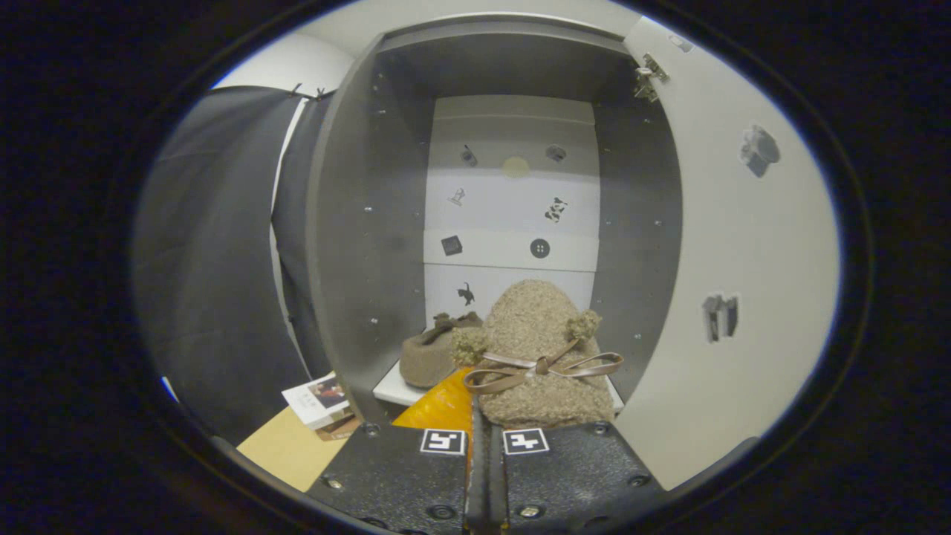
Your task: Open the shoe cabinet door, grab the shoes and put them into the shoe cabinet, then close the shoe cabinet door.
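Between your tool's [487,438] fingers, a fuzzy shoe [539,349] clamped, second shoe [435,357] beyond inside the open cabinet [371,223], door [743,245] swung right.

The gripper [487,438] is held level and pointed straight ahead. Its two fingers [475,446] stand nearly closed, with only a narrow gap between them. They press from left and right on the near end of the fuzzy shoe [539,349] held just ahead. Each finger block carries a square marker.

Fuzzy bowed shoe [542,357] before open cabinet [356,223]
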Demonstrator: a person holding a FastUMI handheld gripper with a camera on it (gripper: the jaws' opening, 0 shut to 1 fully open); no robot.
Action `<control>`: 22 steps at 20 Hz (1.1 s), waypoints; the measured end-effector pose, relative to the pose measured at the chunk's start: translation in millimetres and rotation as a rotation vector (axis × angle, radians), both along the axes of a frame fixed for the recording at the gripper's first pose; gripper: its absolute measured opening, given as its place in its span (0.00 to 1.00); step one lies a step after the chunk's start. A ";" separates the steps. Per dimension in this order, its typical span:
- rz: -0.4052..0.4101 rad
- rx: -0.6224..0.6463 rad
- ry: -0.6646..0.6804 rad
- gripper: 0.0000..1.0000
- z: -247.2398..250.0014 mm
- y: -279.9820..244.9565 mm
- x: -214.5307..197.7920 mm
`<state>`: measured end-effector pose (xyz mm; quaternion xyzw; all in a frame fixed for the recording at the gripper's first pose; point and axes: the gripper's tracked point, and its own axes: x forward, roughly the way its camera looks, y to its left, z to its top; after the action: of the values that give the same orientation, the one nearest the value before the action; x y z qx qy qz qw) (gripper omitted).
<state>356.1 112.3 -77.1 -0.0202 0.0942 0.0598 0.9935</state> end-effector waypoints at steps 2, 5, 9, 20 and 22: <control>-0.017 0.019 -0.005 0.06 1.7 -0.2 37.5; -0.041 0.014 0.004 0.06 -1.9 -4.5 92.8; -0.065 -0.018 0.027 0.06 -13.3 -5.9 153.4; -0.170 0.031 0.328 0.09 -93.9 -12.3 210.4; -0.166 0.040 0.365 0.13 -102.5 -9.0 208.8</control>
<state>564.8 103.3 -179.6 0.0187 0.2728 -0.0179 0.9617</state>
